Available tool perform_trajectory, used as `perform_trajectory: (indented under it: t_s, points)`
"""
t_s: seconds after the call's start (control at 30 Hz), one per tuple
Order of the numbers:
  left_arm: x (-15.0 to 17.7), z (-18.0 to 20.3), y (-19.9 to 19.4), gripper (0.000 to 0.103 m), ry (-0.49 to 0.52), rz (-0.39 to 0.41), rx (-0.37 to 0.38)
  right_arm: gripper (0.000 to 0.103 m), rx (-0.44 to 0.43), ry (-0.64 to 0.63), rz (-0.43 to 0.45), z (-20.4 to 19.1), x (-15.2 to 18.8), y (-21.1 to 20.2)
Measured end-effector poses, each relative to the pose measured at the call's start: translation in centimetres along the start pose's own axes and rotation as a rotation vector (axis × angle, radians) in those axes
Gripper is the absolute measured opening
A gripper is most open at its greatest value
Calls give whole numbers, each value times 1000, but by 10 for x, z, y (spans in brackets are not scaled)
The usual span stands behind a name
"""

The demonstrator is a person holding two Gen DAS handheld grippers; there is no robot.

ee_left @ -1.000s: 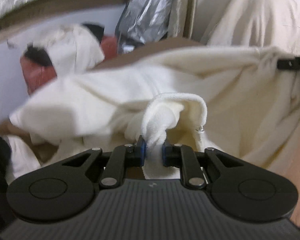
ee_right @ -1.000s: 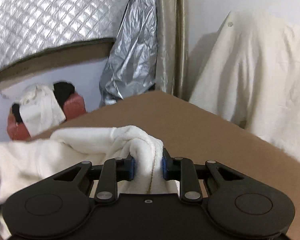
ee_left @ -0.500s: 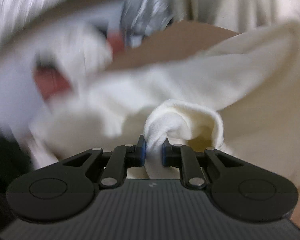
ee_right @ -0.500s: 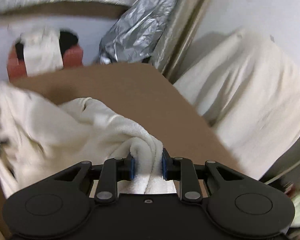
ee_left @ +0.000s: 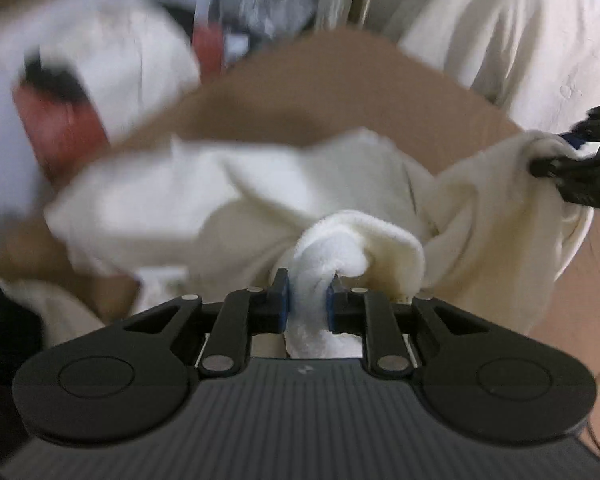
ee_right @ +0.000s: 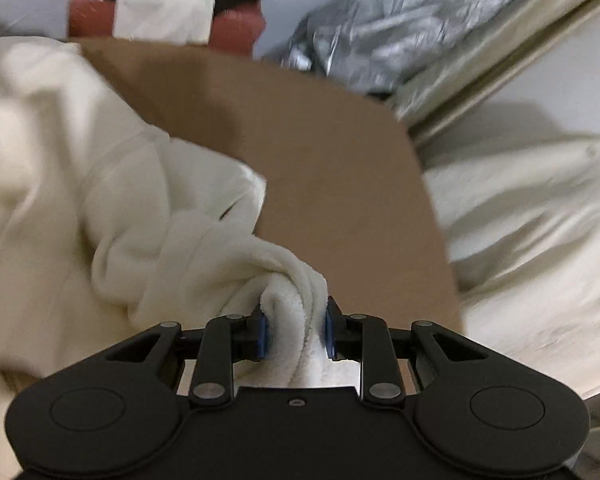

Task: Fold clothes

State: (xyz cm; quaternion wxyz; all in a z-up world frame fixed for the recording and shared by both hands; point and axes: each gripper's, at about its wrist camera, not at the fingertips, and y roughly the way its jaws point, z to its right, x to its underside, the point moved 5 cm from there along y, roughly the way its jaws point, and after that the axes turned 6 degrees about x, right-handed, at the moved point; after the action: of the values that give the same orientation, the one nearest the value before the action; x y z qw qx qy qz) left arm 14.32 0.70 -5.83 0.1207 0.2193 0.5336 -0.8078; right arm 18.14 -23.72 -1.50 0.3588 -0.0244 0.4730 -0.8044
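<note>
A cream fleece garment [ee_left: 220, 192] lies bunched across the brown table [ee_left: 320, 92], blurred with motion. My left gripper [ee_left: 308, 300] has a thick wad of its fabric between the blue pads, which still touch it while the jaws are opening. At the right edge of the left wrist view, my right gripper [ee_left: 568, 160] pinches another corner and pulls it taut. In the right wrist view the right gripper [ee_right: 294, 328] is shut on a rolled fold of the garment [ee_right: 100, 200], which spreads to the left over the table [ee_right: 300, 140].
A red-brown basket [ee_right: 236, 28] with white and black clothes stands beyond the table's far edge. Silver foil sheeting [ee_right: 400, 40] hangs behind it. A cream cloth [ee_right: 540, 220] drapes over something just past the table's right edge.
Both grippers swung sideways with the garment held. The right wrist rolled, so its view now tilts. The cloth dropped lower, and more bare table shows behind it.
</note>
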Motion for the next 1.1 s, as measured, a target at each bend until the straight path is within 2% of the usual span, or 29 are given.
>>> perform_trajectory:
  t_s: [0.07, 0.13, 0.17, 0.23, 0.3, 0.4, 0.47, 0.53, 0.57, 0.6, 0.67, 0.73, 0.8, 0.97, 1.1]
  points:
    - [4, -19, 2, 26, -43, 1, 22, 30, -58, 16, -24, -10, -3, 25]
    - [-1, -37, -7, 39, -77, 65, 34, 30, -114, -16, -43, -20, 4, 38]
    - [-3, -44, -13, 40, -88, 99, 46, 31, -134, -49, -38, -25, 11, 43]
    - [-5, -51, -24, 44, -93, 179, 62, 32, -147, -48, -45, -25, 25, 53]
    - [-5, -55, -35, 44, -80, 265, 72, 32, -121, -76, -77, -22, 46, 66]
    - [-8, -57, -37, 56, -10, 346, 86, 32, -97, -44, -156, -5, 82, 98]
    - [-8, -62, -26, 59, -6, 322, 58, 35, -106, 49, -233, 13, 111, 120]
    - [-5, -71, -11, 59, -39, 283, 7, 37, -153, 177, -243, 28, 130, 126]
    - [-4, -76, -4, 59, -60, 265, -21, 37, -186, 228, -205, 33, 134, 120]
    - [-3, -79, 1, 59, -76, 270, -62, 41, -219, 279, -166, 39, 137, 114]
    - [-3, -76, 3, 59, -78, 337, -160, 45, -272, 317, -99, 44, 134, 100]
    - [-2, -63, 9, 64, -14, 359, -178, 58, -317, 339, -57, 46, 129, 92]
    - [0, -60, 21, 67, 4, 334, -191, 65, -343, 323, -76, 39, 121, 90]
    - [6, -76, 44, 71, -88, 196, -137, 65, -371, 245, -47, 17, 109, 84]
    - [0, -105, 58, 72, -233, 119, -10, 65, -434, 268, -15, 3, 100, 79]
